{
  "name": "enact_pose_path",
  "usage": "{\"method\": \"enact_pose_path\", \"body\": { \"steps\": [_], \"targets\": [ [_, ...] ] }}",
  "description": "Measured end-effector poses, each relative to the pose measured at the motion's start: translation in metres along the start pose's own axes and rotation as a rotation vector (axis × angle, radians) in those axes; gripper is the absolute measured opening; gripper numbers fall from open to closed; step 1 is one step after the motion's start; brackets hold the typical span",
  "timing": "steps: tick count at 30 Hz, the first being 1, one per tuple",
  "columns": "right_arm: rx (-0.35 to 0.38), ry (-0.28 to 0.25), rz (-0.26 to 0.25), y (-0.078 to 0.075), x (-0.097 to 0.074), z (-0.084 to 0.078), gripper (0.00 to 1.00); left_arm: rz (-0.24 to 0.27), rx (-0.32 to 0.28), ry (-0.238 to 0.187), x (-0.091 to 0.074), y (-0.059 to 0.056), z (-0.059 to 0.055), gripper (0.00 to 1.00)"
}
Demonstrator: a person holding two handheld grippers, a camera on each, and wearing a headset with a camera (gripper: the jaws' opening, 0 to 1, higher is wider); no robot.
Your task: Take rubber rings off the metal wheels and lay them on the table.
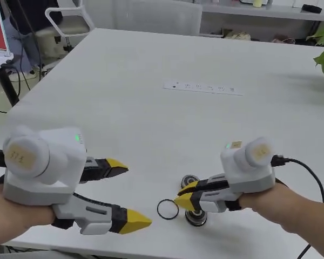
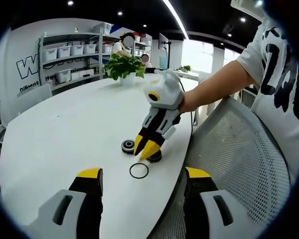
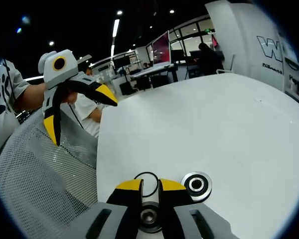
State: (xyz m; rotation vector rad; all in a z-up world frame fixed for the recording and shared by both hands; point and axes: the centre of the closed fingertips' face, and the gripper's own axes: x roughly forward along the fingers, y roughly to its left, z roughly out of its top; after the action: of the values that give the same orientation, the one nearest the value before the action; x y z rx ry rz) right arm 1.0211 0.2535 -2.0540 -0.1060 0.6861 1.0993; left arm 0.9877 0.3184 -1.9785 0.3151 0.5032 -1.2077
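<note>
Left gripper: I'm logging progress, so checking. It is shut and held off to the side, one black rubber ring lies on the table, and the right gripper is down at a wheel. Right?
Not quite. The left gripper is open, its yellow-tipped jaws wide apart, as the left gripper view shows. The rest holds: the rubber ring lies on the table, and the right gripper is down at a wheel.
</note>
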Motion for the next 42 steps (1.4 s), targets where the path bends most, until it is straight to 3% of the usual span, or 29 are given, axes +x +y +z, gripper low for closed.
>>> {"method": "enact_pose_path", "body": {
  "steps": [15,30,42],
  "targets": [
    [0.037,-0.118,-0.013,0.000,-0.030,0.018,0.12,-0.019,0.008,0.008,0.008,-0.001,0.004,0.63],
    [0.082,-0.148,-0.067,-0.009,-0.059,-0.003,0.14,-0.051,-0.017,0.017,0.025,0.000,0.010,0.61],
    [0.093,-0.149,-0.083,-0.007,-0.064,-0.018,0.16,-0.092,-0.009,0.048,0.043,-0.005,0.010,0.60]
  ]
}}
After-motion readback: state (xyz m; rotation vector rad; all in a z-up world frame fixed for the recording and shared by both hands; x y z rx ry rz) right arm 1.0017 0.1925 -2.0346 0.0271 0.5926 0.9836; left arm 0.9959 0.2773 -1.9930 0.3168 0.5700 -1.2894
